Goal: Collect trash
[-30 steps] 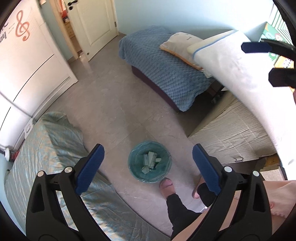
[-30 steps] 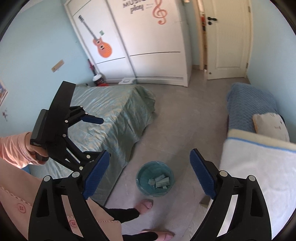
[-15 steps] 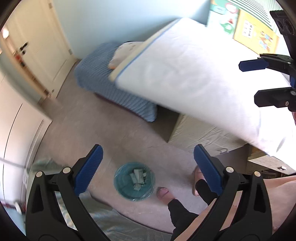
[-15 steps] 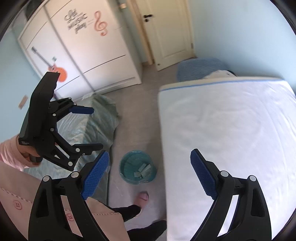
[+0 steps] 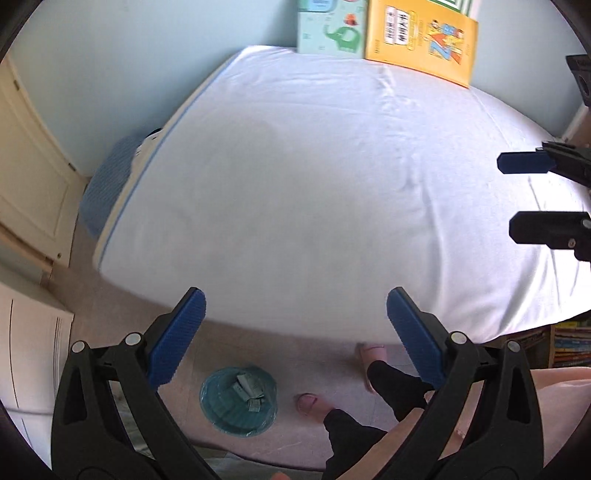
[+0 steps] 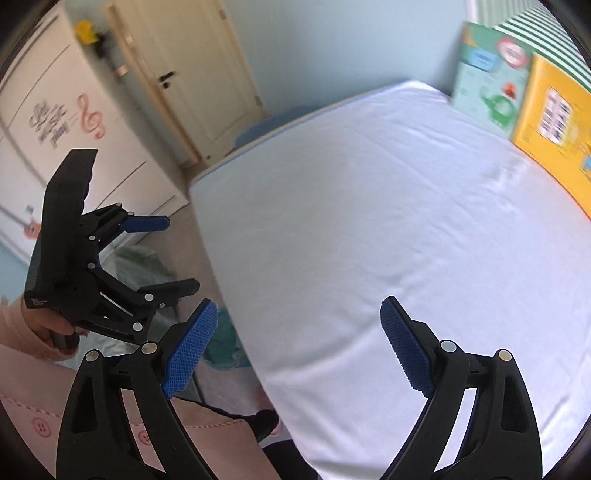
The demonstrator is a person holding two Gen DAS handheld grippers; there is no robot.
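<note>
The bed [image 5: 332, 177] occupies the centre and right of the left wrist view. Two boxes [image 5: 388, 29] stand at its far edge against the wall, side by side; one box lies left of the other. A low seat [image 5: 107, 184] lies left of the bed, partly hidden behind its left corner. A door [image 6: 192, 74] stands on the far left wall, and a wardrobe [image 6: 74, 122] lies left of the door. On the floor [image 5: 325, 435], near the bed's near edge, sits the trash bin [image 5: 238, 400]; paper scraps [image 5: 249, 389] lie in it. The person's feet [image 5: 310, 404] stand right of the bin. A bookshelf [image 5: 569, 343] lies under the bed's near right corner.
</note>
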